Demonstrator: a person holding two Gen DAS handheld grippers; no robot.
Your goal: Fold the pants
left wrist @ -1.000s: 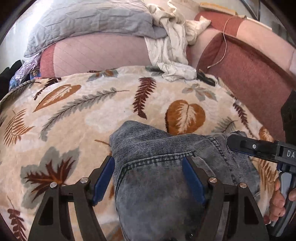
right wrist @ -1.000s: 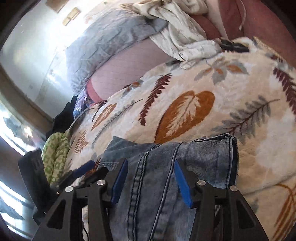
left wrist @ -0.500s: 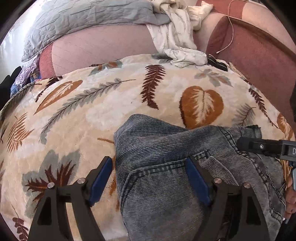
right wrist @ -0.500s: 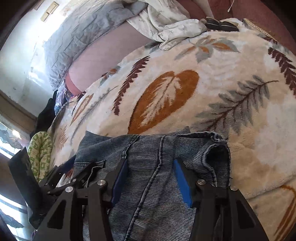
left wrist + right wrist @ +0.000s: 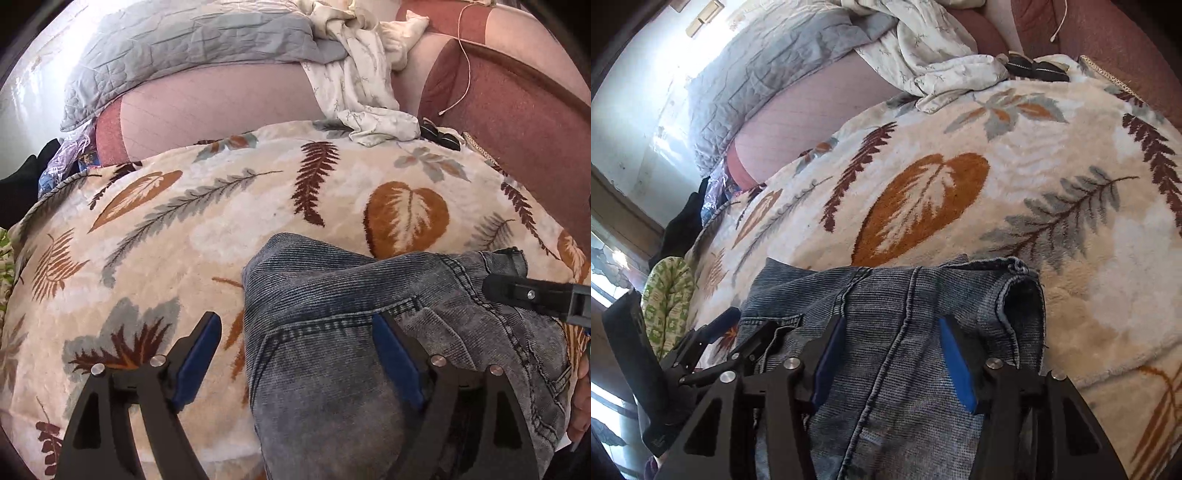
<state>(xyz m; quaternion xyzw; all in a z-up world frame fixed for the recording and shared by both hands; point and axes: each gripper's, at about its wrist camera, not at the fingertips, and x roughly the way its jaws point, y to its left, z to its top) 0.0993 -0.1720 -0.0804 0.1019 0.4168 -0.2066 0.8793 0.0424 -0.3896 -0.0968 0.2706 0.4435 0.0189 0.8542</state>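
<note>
Grey-blue denim pants [image 5: 351, 317] lie folded on a leaf-patterned blanket [image 5: 184, 229]. My left gripper [image 5: 297, 350] is open, its blue pads straddling the pants' left edge, with nothing pinched. My right gripper [image 5: 892, 354] is open over the pants [image 5: 886, 302], near the open hem end [image 5: 1023, 306]. The right gripper's finger shows at the right of the left wrist view [image 5: 532, 295]; the left gripper shows at the lower left of the right wrist view [image 5: 713, 354].
Behind the blanket stands a pink and red sofa back [image 5: 221, 99] with a grey quilt [image 5: 177, 48] and a crumpled white floral cloth [image 5: 362, 92]. A small dark object [image 5: 441, 134] lies at the blanket's far edge. A green patterned cloth [image 5: 666, 299] lies at the left.
Both grippers stay open over the pants. The views have shifted a little: the pants have settled flatter on the blanket, and the right gripper's finger has slid right in the left view.
</note>
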